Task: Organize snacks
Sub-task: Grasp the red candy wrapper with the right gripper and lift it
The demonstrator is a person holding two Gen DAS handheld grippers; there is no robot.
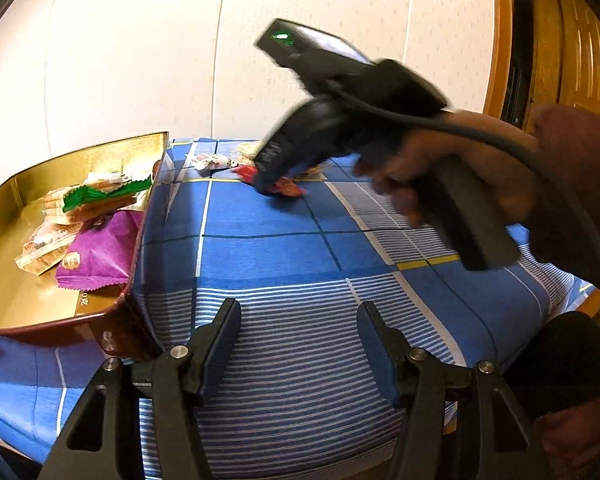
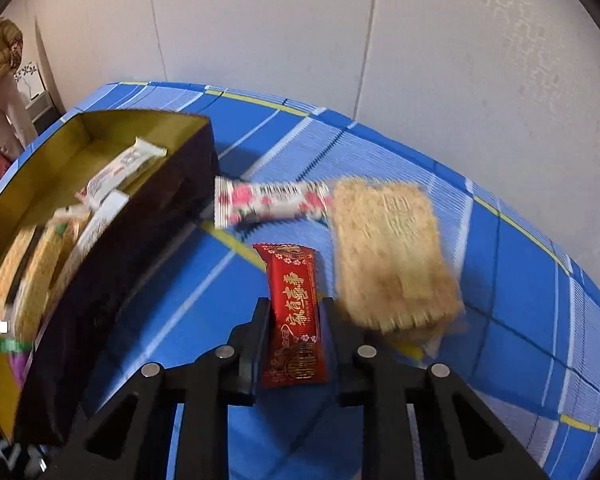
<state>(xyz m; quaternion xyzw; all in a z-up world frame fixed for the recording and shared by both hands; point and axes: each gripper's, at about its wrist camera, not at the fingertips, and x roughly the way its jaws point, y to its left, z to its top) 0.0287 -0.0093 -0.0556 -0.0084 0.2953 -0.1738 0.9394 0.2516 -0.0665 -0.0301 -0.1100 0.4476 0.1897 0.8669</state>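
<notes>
A red snack packet with gold lettering lies on the blue checked cloth, and my right gripper is shut on it, one pad on each long side. In the left wrist view the right gripper points down at the red packet at the far side of the table. A white packet with pink flowers and a beige cracker packet lie just beyond it. The gold-lined tin box at the left holds a purple packet, a green-wrapped one and others. My left gripper hovers open over the cloth, nothing between its fingers.
The tin's dark outer wall stands close to the left of the red packet. A pale wall runs behind the table. A wooden door is at the right. A person in a padded jacket stands far left. A hand holds the right gripper.
</notes>
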